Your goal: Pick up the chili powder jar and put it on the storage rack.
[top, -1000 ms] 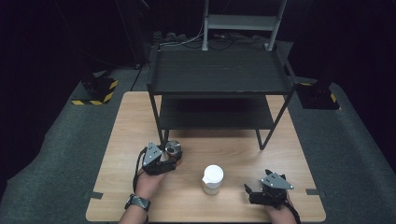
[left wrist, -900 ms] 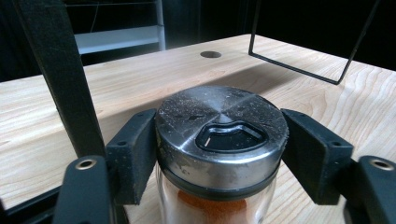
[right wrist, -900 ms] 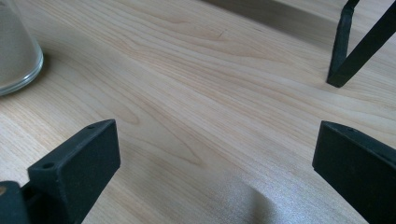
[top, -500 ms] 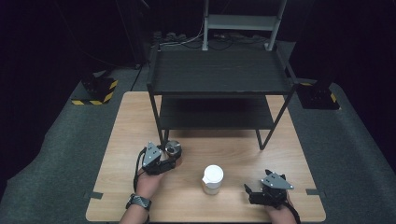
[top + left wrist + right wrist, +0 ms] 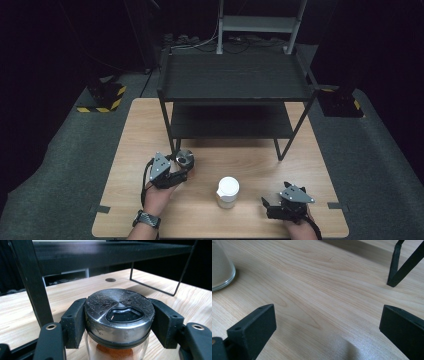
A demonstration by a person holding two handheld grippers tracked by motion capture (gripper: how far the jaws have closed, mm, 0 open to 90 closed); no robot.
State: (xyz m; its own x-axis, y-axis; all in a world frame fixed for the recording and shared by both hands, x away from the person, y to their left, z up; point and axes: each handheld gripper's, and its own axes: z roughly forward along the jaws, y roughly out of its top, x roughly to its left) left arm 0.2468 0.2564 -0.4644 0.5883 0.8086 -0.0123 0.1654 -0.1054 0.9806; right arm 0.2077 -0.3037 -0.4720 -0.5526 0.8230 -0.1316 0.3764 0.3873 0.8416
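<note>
A glass spice jar (image 5: pixel 119 315) with a steel lid and orange powder inside sits between the jaws of my left gripper (image 5: pixel 119 322), which is shut on it just below the lid. From above, the spice jar (image 5: pixel 185 158) stands beside the front left leg of the black shelf rack (image 5: pixel 235 75), with my left gripper (image 5: pixel 175 170) on it. A white-lidded jar (image 5: pixel 228 192) stands mid-table near the front. My right gripper (image 5: pixel 267 205) rests low at the front right, open, with bare wood between its jaws; in its own view the right gripper (image 5: pixel 327 325) has the white-lidded jar's glass base (image 5: pixel 220 267) at the far left.
The two-tier black rack covers the back half of the wooden table (image 5: pixel 300 165); its lower shelf (image 5: pixel 230 122) is bare. A rack leg (image 5: pixel 395 267) stands ahead of my right gripper. Another leg (image 5: pixel 32 282) rises just left of the spice jar. Dark floor surrounds the table.
</note>
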